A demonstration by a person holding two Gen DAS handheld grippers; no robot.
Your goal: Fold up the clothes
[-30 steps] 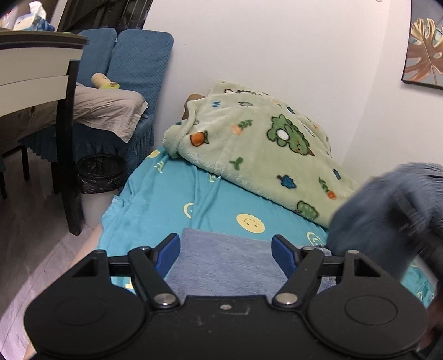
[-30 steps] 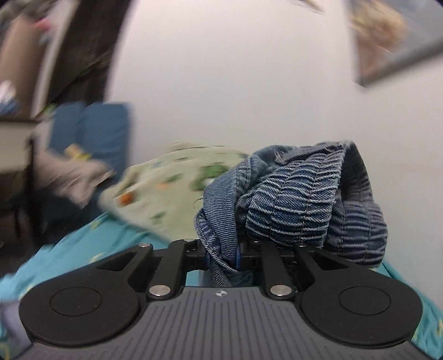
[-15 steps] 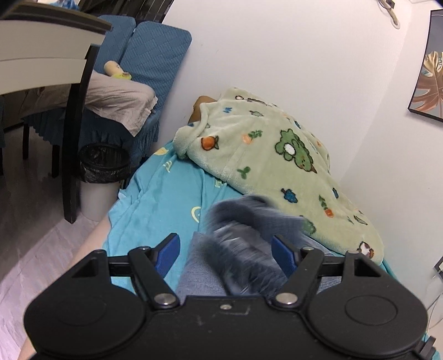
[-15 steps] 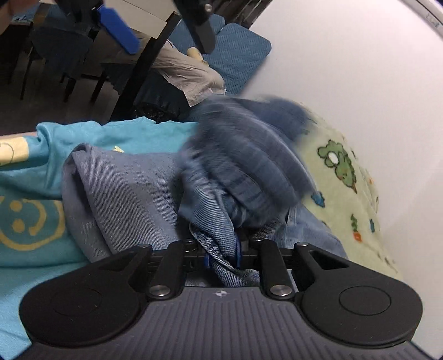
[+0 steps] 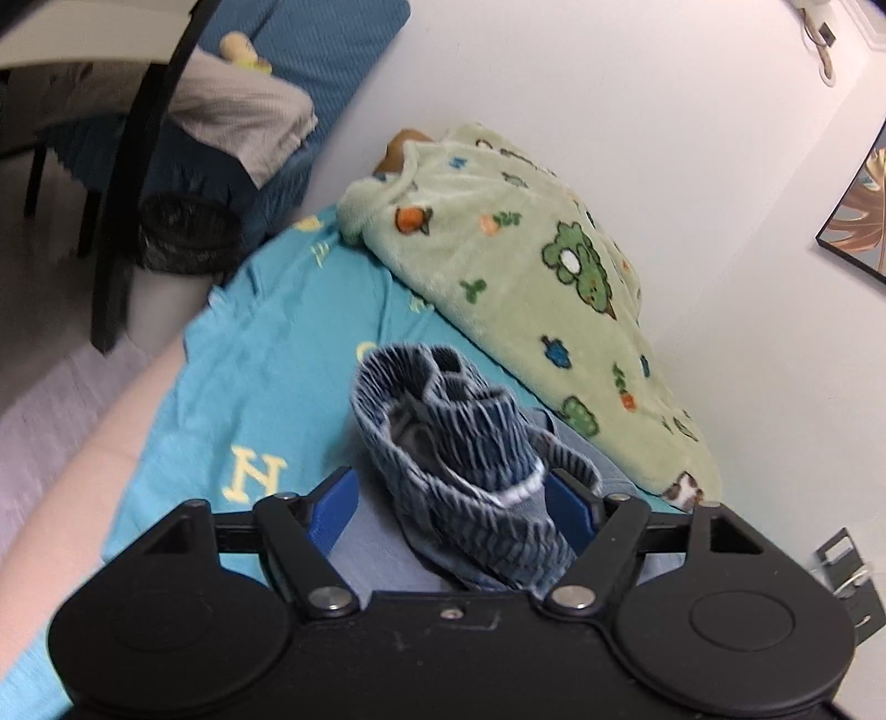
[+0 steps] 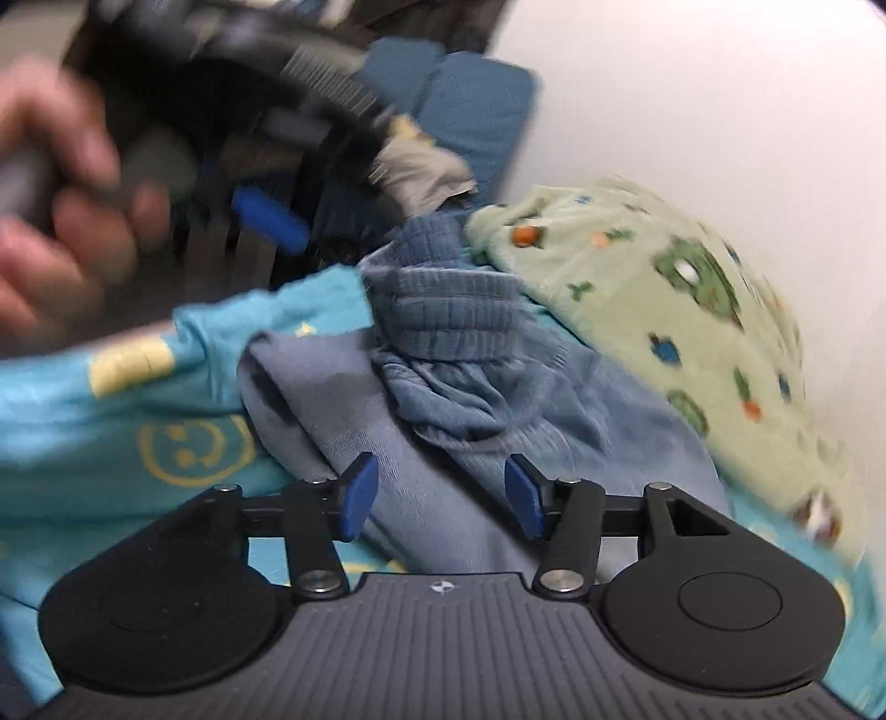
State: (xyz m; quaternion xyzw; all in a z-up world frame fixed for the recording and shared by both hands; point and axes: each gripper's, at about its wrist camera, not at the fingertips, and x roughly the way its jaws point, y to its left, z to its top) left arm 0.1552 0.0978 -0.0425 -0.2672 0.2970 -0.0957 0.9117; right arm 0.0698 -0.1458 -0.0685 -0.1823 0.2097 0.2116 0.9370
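Observation:
A blue denim garment lies bunched on the turquoise bed sheet (image 5: 266, 387). Its ribbed elastic waistband (image 5: 459, 443) is heaped over a flat, paler folded layer (image 5: 376, 548). My left gripper (image 5: 451, 507) is open, low over the garment, and the waistband heap lies between its blue pads without being pinched. In the right wrist view the garment (image 6: 459, 327) lies just beyond my right gripper (image 6: 440, 493). Its jaws are opening over the fabric, and the pads do not press on it. A hand (image 6: 55, 194) holding the left gripper shows blurred at the upper left.
A green cartoon-print blanket (image 5: 526, 277) is piled along the white wall on the far right of the bed. Left of the bed are a black bin (image 5: 188, 238), a dark table leg (image 5: 127, 194) and blue-covered chairs (image 5: 310, 50). The bed's edge runs close on the left.
The right gripper carried the waistband end down and over onto the folded layer, then let go as its jaws spread. The left gripper stayed open and tilted while the fabric landed between its fingers.

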